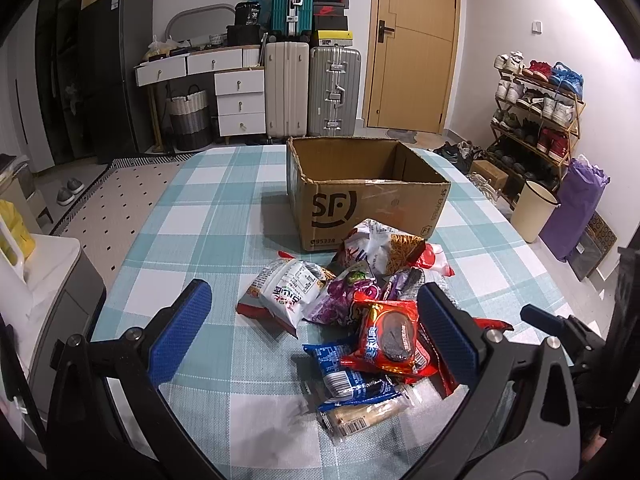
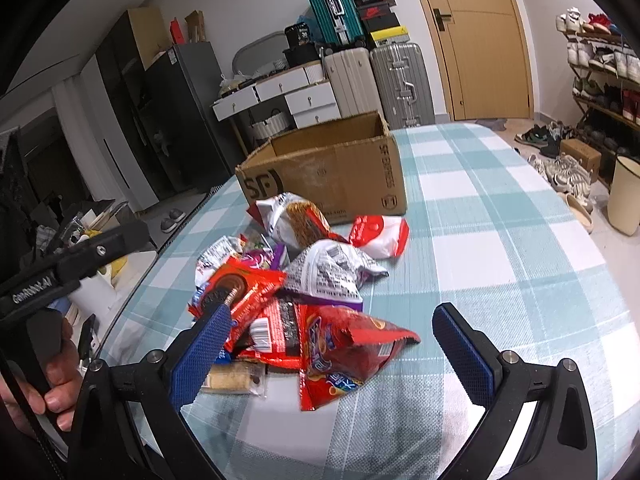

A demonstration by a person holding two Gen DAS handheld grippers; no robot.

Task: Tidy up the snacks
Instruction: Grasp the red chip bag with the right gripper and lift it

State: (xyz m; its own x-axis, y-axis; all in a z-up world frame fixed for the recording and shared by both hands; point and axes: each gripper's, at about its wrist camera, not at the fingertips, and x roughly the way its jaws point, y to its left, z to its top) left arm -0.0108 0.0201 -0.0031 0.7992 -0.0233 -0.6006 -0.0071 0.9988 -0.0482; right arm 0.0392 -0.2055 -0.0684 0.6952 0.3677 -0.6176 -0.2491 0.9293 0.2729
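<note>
A heap of snack packets lies on the checked tablecloth (image 1: 208,216) in front of an open brown SF cardboard box (image 1: 360,208) (image 2: 340,176), whose visible inside looks empty. My left gripper (image 1: 316,328) is open low over the heap's near side, its pads either side of a red cookie packet (image 1: 390,336) (image 2: 248,288), a blue packet (image 1: 344,376) and a white packet (image 1: 288,292). My right gripper (image 2: 334,344) is also open, straddling a red crinkled bag (image 2: 344,356). A noodle bag (image 1: 384,248) (image 2: 296,220) leans by the box.
The table's left edge drops to a patterned floor mat (image 1: 120,200). A cream bin (image 1: 532,208), a purple bag (image 1: 576,204) and a shoe rack (image 1: 536,120) stand off the right side. Suitcases (image 1: 312,92) and a door (image 1: 416,44) are behind the box.
</note>
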